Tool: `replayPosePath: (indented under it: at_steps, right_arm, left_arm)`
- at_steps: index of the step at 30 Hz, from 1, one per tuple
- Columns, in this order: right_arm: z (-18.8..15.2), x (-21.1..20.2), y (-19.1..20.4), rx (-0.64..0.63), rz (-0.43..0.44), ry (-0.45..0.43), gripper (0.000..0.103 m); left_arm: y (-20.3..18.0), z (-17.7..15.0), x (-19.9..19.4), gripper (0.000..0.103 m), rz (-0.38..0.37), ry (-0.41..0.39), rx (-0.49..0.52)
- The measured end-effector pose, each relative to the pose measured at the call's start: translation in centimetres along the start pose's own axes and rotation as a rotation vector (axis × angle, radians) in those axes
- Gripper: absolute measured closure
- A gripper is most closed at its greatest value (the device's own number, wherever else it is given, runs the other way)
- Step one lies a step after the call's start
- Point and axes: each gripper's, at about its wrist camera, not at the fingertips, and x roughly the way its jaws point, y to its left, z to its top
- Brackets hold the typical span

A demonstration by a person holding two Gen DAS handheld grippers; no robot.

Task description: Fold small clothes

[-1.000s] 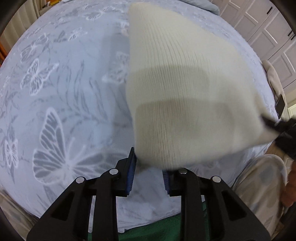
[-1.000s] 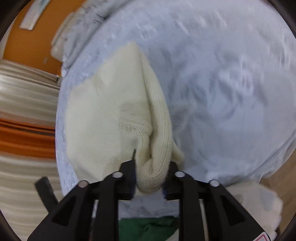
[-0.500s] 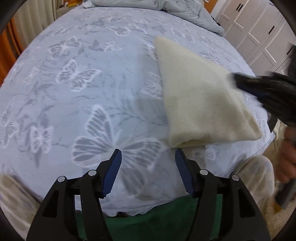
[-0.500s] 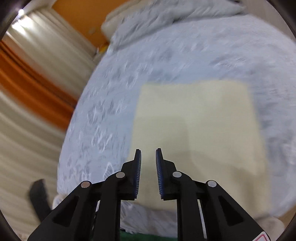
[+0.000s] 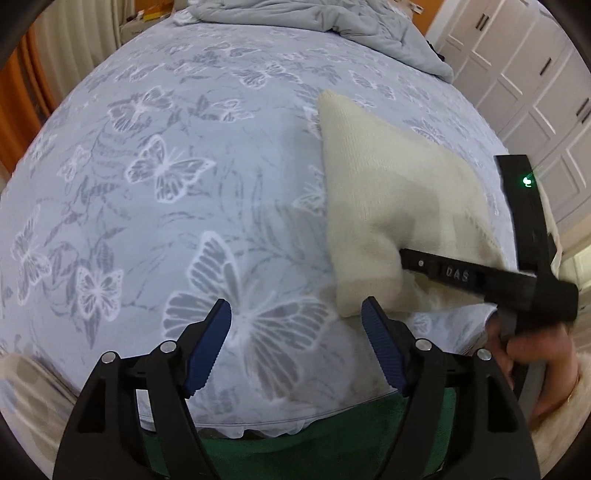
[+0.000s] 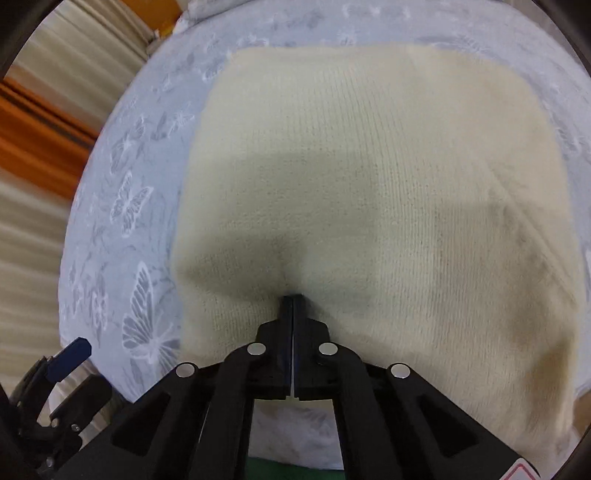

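Knit (image 6: 369, 177) judged soft, light, floppy; best pinched at a folded corner. Right gripper (image 6: 293, 299) is clenched empty (tips pressed into knit); left gripper (image 5: 295, 332) has just been opening, nothing between.

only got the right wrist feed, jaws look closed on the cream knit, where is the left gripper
Observer: The left gripper hangs over bare butterfly bedsheet, beside the near corner of the cream knit, not on it.
Operator: is it holding anything
Observer: No. Its jaws have just been opening, and nothing is between them.
Operator: what does my right one look like from there
Observer: The right gripper comes in from the side with its jaws shut, its tip pressed onto the knit near the folded edge.
Operator: anything else on the bed
Observer: A rumpled grey duvet lies at the far end, clear of the knit.
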Motion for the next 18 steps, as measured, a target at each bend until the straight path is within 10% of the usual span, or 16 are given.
replayPosePath:
  at_steps: [5, 10, 18]
  right_arm:
    - [-2.3, -2.7, 3.3, -0.082, 0.124, -0.017, 0.101]
    - [-4.4, 4.6, 3.0, -0.097, 0.017, 0.170, 0.103]
    - [-1.5, -6.6, 0.4, -0.060, 0.132, -0.102, 0.103]
  left_arm:
    - [-0.6, 0.1, -0.4, 0.032, 0.068, 0.000, 0.038]
    - [-0.5, 0.1, 0.0, 0.032, 0.119, 0.013, 0.046]
    - [-0.5, 0.4, 0.2, 0.031, 0.140, 0.014, 0.060]
